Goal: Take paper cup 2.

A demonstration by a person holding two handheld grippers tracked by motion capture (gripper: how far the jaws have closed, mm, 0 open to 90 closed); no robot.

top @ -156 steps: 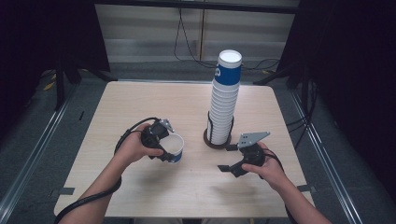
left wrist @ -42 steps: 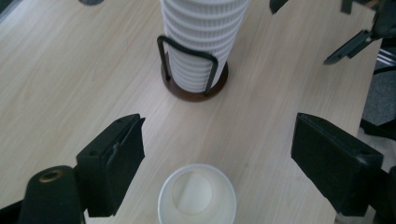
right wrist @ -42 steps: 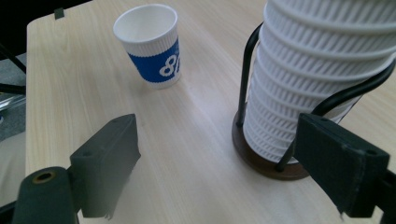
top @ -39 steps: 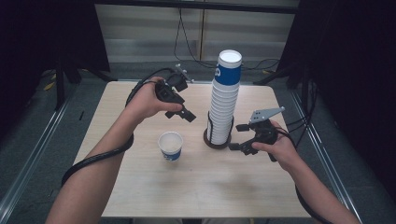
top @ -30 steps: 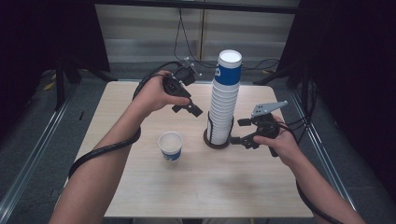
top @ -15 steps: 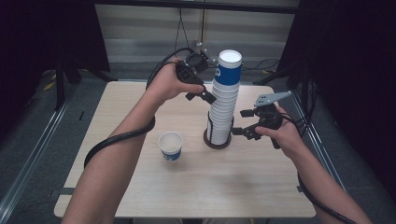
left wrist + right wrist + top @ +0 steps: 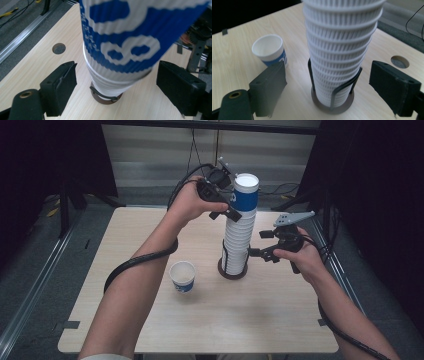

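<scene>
Your left gripper (image 7: 231, 213) wide open astride top blue-printed ribbed paper cup (image 7: 245, 191) for lifting; right gripper (image 7: 256, 253), stack's 3 o'clock, open, bracing tall white cup stack (image 7: 237, 247).

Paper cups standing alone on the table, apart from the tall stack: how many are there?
1. A single paper cup stands upright on the table, left of the cup stack in the high view. None seems hidden, though the forearm covers part of the table.
</scene>
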